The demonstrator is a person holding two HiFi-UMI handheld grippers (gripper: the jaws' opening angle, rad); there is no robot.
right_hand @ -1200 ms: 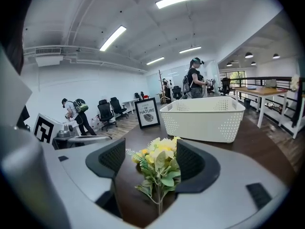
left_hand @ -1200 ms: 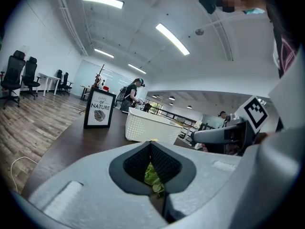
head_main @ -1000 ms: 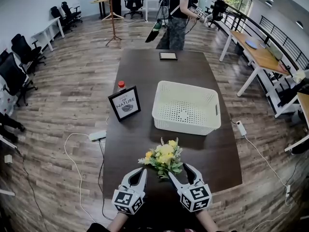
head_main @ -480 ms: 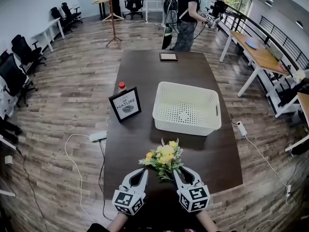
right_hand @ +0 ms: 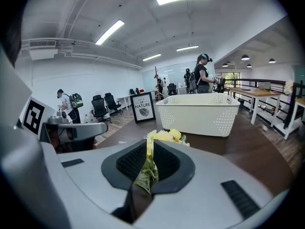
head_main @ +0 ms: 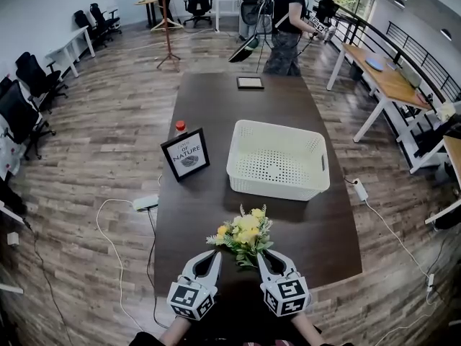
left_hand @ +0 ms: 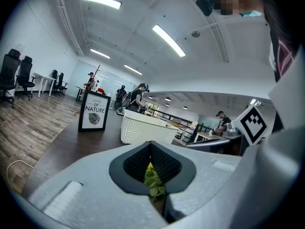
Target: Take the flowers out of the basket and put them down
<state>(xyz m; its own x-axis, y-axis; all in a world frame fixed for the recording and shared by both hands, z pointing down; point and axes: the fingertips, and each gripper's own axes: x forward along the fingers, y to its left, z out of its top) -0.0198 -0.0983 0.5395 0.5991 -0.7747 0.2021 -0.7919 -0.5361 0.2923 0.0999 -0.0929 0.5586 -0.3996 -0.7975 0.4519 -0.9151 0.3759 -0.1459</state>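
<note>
Plastic basket (matt, perforated).

Head camera looks down; all views share basket

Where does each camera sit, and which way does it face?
Head view: on the person's head, looking steeply down at table, flowers and basket; left gripper, right gripper and wrists show.
Left gripper view: on the left gripper, facing sign and basket; its shut jaws show.
Right gripper view: on the right gripper, facing the basket; its jaws, which have just been closing, pinch the flowers.
Shared: both gripper views see basket, sign and flowers.
</note>
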